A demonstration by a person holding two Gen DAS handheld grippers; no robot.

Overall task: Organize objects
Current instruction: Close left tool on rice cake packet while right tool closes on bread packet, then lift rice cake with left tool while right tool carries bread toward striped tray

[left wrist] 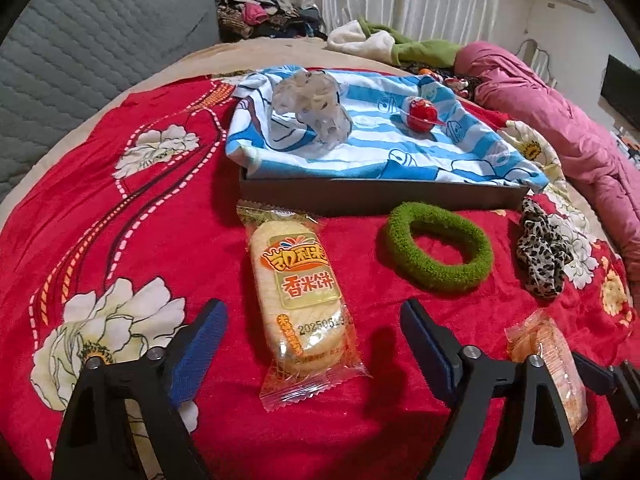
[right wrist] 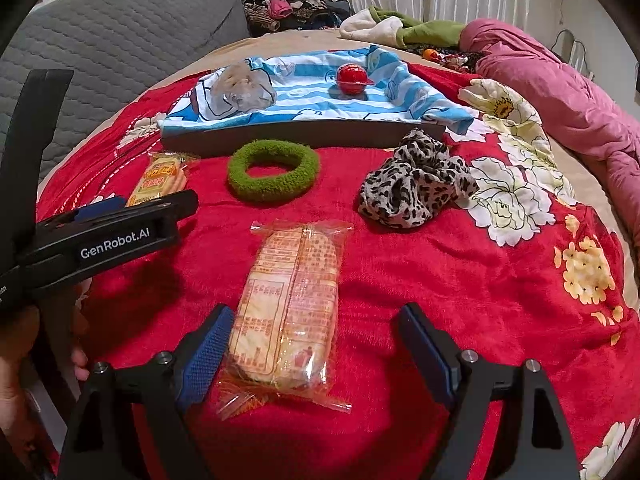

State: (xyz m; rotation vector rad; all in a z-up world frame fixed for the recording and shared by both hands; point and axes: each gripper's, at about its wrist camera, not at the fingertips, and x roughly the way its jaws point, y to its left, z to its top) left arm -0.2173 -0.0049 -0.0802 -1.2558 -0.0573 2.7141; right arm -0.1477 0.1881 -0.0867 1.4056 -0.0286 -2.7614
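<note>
Left gripper spread wide around a rice cracker pack lying lower centre on the red blanket, fingers apart from it. Right gripper also wide, second cracker pack between its fingers (label side down). Green hair ring and leopard scrunchie mid-frame; cloth-lined tray behind holds a red ball.

Two wrapped rice-cracker packets lie on the bed's red blanket: one label-up and one back-side-up. There are two hair scrunchies, one green and one leopard-print. One dark tray holds one striped cloth, one red ball and one clear crumpled bag.
</note>
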